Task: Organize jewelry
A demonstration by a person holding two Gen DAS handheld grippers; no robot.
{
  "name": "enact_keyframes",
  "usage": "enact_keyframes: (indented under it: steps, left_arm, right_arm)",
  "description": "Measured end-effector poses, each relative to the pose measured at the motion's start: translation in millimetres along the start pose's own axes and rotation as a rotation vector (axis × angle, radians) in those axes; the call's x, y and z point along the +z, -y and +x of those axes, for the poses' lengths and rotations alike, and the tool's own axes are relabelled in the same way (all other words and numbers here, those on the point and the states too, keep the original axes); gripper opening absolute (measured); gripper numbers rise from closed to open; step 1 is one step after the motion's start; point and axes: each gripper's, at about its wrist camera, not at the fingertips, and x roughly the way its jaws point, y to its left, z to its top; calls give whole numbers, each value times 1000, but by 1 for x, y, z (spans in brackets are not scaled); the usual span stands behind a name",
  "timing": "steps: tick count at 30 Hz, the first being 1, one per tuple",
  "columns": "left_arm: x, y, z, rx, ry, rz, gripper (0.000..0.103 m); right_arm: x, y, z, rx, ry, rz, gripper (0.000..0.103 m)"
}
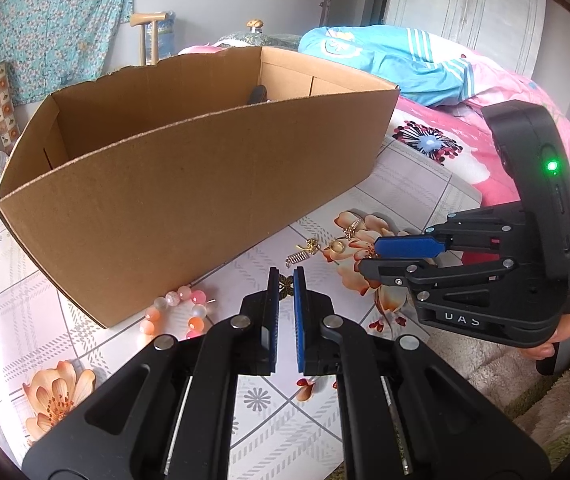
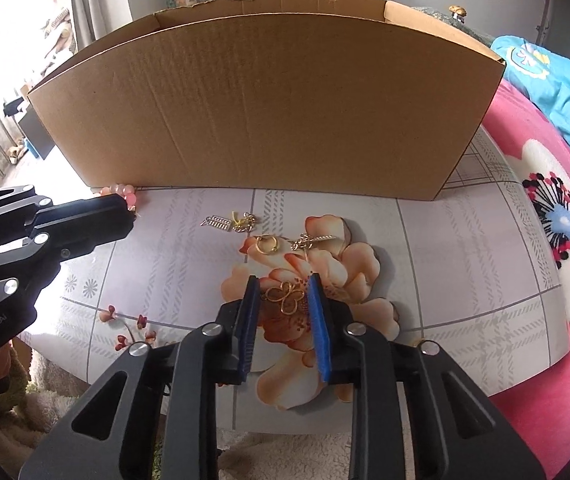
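My left gripper (image 1: pixel 285 276) is nearly shut on a small bronze filigree charm (image 1: pixel 285 285) just above the table. Pink and orange bead bracelet (image 1: pixel 181 312) lies to its left by the cardboard box (image 1: pixel 189 184). My right gripper (image 2: pixel 283 285) is open around a gold clover-shaped piece (image 2: pixel 287 298) on the flowered tablecloth. A gold ring (image 2: pixel 267 243), a gold chain piece (image 2: pixel 311 242), a silver comb charm (image 2: pixel 217 224) and a gold knot charm (image 2: pixel 245 222) lie beyond it, before the box (image 2: pixel 269 112).
The open cardboard box stands at the back of the small table (image 2: pixel 465 264), with a dark object (image 1: pixel 256 94) inside. A pink bedspread (image 2: pixel 557 320) and blue garment (image 1: pixel 389 64) lie to the right. The table edges drop off left and front.
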Motion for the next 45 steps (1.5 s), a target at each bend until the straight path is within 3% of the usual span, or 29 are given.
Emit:
enact_keyframes:
  steps: [9, 10, 18, 21, 23, 28, 30, 32, 34, 45]
  left_arm:
    - [-2, -3, 1, -3, 2, -3, 6]
    - [-2, -3, 1, -1, 2, -3, 6]
    - [-1, -2, 3, 3, 0, 7, 6]
    - [-1, -1, 3, 0, 0, 6, 6]
    - [0, 1, 4, -5, -2, 6, 6]
    - [-1, 6, 10, -16, -14, 8, 6]
    - [-3, 8, 11, -18, -18, 8, 6]
    - [-4, 8, 11, -21, -21, 6, 6]
    - [-4, 8, 12, -24, -22, 7, 6]
    - [-5, 8, 14, -31, -23, 9, 6]
  right_arm:
    - [1, 6, 1, 26, 8, 30, 19]
    - [1, 6, 1, 34, 5, 30, 2]
    - [2, 19, -7, 61, 5, 58, 2]
    - [1, 21, -11, 47, 13, 46, 10]
    - [3, 23, -9, 40, 2, 40, 27]
    - [6, 21, -5, 14, -47, -2, 27]
    - [10, 21, -4, 16, -69, 2, 25]
    - [15, 23, -4, 30, -94, 17, 12]
    - [20, 29, -3, 50, -116, 49, 6]
    - [29, 44, -3, 95, -137, 78, 5]
